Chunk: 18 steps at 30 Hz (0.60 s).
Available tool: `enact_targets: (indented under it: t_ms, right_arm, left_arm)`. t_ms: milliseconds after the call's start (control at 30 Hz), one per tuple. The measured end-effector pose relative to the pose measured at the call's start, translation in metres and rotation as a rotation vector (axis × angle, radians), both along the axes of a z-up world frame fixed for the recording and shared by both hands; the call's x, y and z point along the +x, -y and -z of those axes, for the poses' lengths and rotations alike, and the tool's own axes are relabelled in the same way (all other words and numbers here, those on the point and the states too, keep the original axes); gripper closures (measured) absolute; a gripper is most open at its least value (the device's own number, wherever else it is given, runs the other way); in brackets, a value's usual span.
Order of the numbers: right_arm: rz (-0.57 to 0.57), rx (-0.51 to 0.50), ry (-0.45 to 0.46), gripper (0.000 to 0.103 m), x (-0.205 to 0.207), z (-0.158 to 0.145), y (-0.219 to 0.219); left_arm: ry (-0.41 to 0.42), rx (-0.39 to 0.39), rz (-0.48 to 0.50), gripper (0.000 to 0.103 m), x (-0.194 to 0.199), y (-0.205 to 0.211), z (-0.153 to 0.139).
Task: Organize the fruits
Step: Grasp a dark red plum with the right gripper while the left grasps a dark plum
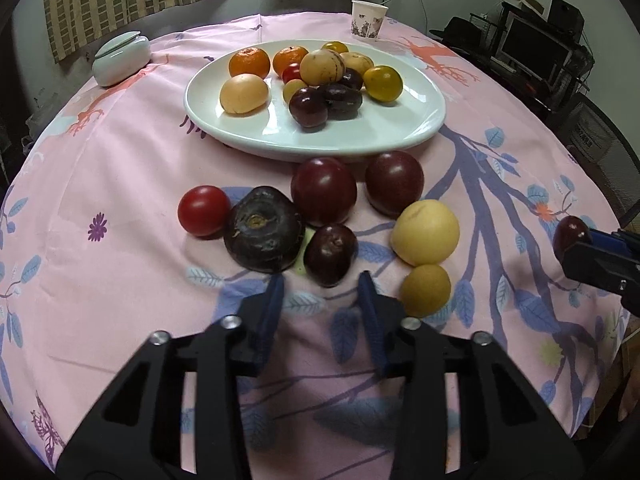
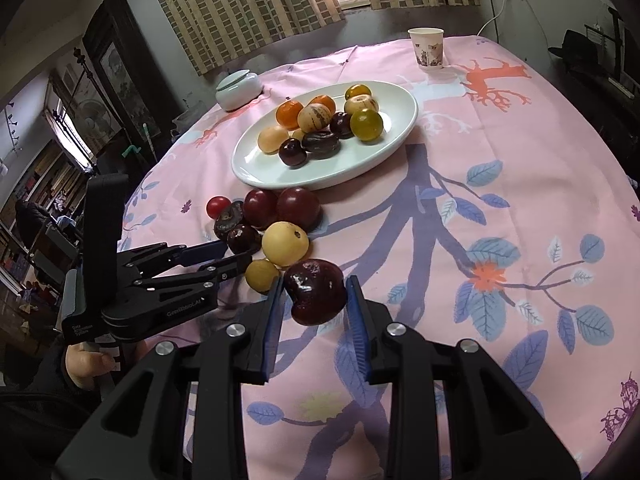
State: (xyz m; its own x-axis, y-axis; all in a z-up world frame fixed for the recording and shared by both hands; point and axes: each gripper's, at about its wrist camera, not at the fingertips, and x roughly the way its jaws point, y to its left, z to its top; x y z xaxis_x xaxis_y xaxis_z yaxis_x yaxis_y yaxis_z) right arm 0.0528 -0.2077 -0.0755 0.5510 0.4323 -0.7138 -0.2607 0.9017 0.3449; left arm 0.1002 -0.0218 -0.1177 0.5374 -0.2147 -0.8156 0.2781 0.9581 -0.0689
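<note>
My left gripper point(image 1: 321, 276) has its blue fingertips on either side of a small dark plum point(image 1: 330, 254) on the pink cloth and looks shut on it; the right wrist view shows its tips against that plum point(image 2: 244, 238). The right gripper point(image 2: 315, 280) is shut on a larger dark red plum point(image 2: 316, 292), held just above the cloth. Around the small plum lie a red tomato point(image 1: 204, 211), a big blackish fruit point(image 1: 262, 230), two red plums point(image 1: 323, 190), a pale yellow fruit point(image 1: 425, 232) and a small yellow one point(image 1: 426, 290). Behind them a white plate point(image 1: 280, 148) holds several fruits.
A paper cup point(image 1: 369, 20) stands at the table's far edge and a lidded pale jar point(image 1: 120, 60) at the far left. A hand point(image 2: 86, 364) holds the left gripper's handle. Bare cloth point(image 2: 520, 200) stretches to the right of the plate.
</note>
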Motion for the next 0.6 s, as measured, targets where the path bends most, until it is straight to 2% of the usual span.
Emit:
enact_targets:
  t_ms: [100,200,433,500,600]
  right_arm:
    - [0.0,0.002,-0.002,0.071,0.0,0.0,-0.001]
    - [-0.009,0.005,-0.003,0.071,-0.001,0.0,-0.002]
    - [-0.003,0.009,-0.012,0.071,0.0,0.001,0.0]
    - [0.0,0.011,-0.004,0.071,0.0,0.001,0.0]
    - [-0.005,0.002,0.003,0.071,0.001,-0.003,-0.003]
  left_arm:
    - [0.007,-0.001,0.002,0.076,0.002,0.003,0.001]
    - [0.001,-0.034,-0.001,0.076,0.01,0.003,0.0]
    - [-0.006,-0.06,-0.011,0.071,0.021,0.007,0.001]
    - [-0.018,-0.111,-0.002,0.071,0.018,0.003,0.0]
    - [-0.003,-0.128,0.002,0.072,0.008,0.0,-0.006]
